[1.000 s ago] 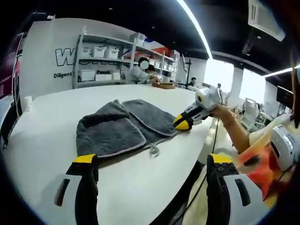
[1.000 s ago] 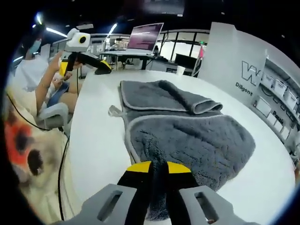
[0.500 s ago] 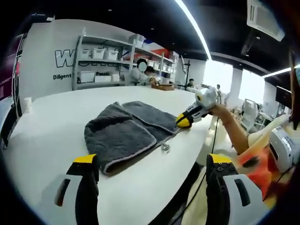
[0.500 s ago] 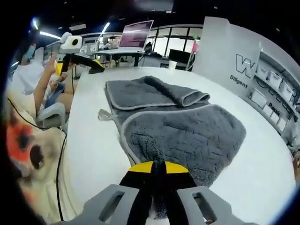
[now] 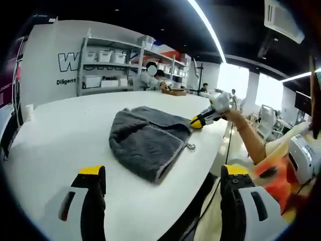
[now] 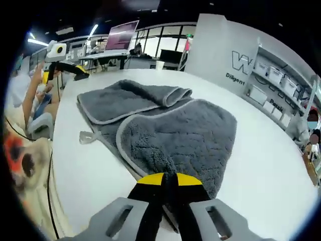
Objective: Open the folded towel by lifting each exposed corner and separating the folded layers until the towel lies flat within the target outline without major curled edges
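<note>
A grey towel (image 5: 148, 138) with a pale hem lies folded on the white table (image 5: 60, 130), near its right edge. My right gripper (image 5: 196, 121) comes in from the right and is shut on the towel's far right corner. In the right gripper view, my right gripper (image 6: 169, 179) pinches the near hem, and the upper layer of the towel (image 6: 180, 135) is lifted and spreads away from it. A folded flap (image 6: 125, 98) lies behind, with a hang loop (image 6: 86, 136) at the left. My left gripper (image 5: 162, 171) hovers open over the near table, apart from the towel.
Shelves with white boxes (image 5: 105, 68) stand behind the table, and a seated person (image 5: 148, 78) is at the back. A forearm (image 5: 246, 135) reaches in from the right. The left gripper (image 6: 62, 73) hangs past the table's far left edge. A monitor (image 6: 122, 36) stands beyond it.
My right gripper, still shut on the corner, has drawn the towel across the table toward the right edge of the left gripper view. The towel now looks bunched narrower. The left gripper stayed open.
</note>
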`<state>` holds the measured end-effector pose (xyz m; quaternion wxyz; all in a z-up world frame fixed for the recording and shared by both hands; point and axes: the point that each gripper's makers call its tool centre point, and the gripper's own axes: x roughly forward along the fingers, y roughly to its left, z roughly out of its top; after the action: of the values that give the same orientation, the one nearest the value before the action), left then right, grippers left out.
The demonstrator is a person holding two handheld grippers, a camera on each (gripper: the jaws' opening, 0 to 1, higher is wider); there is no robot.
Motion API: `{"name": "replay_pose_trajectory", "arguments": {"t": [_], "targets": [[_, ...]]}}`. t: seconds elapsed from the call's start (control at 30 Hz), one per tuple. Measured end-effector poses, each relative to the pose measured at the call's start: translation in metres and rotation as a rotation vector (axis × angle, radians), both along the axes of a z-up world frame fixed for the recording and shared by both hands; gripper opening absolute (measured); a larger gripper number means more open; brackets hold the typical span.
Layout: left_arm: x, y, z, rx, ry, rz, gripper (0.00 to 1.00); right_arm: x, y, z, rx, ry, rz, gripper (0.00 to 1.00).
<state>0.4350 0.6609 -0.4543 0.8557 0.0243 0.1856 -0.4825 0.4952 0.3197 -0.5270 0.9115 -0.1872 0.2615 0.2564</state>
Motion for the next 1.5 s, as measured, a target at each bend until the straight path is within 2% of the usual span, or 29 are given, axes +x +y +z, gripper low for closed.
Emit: {"name": "replay_pose_trajectory", "arguments": {"t": [0.17, 0.33, 0.47, 0.57, 0.67, 0.8, 0.83, 1.0, 1.23, 1.5], "targets": [[0.001, 0.002, 0.001, 0.001, -0.002, 0.004, 0.93, 0.008, -0.013, -0.001, 0.005, -0.027, -0.043, 0.01], [0.000, 0.001, 0.000, 0.003, -0.001, 0.003, 0.92, 0.006, -0.011, 0.003, -0.054, -0.043, -0.031, 0.04], [-0.001, 0.000, -0.002, 0.007, 0.004, -0.002, 0.92, 0.004, -0.016, 0.018, -0.059, -0.075, -0.069, 0.12], [-0.001, 0.000, -0.002, 0.005, 0.006, -0.005, 0.92, 0.002, -0.017, 0.042, -0.040, -0.152, -0.094, 0.14], [-0.001, -0.001, -0.002, 0.004, 0.008, -0.007, 0.92, -0.004, -0.004, 0.061, 0.016, -0.195, -0.062, 0.19], [-0.002, -0.003, -0.003, 0.006, 0.012, -0.014, 0.92, -0.013, 0.020, 0.072, 0.043, -0.211, 0.007, 0.43], [-0.003, -0.004, -0.003, 0.005, 0.013, -0.019, 0.92, -0.014, 0.026, 0.074, 0.050, -0.218, 0.024, 0.45], [-0.004, -0.004, -0.005, 0.009, 0.018, -0.022, 0.91, -0.017, 0.048, 0.079, 0.041, -0.235, 0.081, 0.35], [-0.007, -0.004, 0.003, -0.019, 0.010, -0.030, 0.90, -0.020, 0.080, 0.074, 0.062, -0.219, 0.164, 0.41], [-0.008, -0.003, 0.003, -0.020, 0.010, -0.026, 0.90, -0.022, 0.112, 0.057, 0.018, -0.195, 0.250, 0.44]]}}
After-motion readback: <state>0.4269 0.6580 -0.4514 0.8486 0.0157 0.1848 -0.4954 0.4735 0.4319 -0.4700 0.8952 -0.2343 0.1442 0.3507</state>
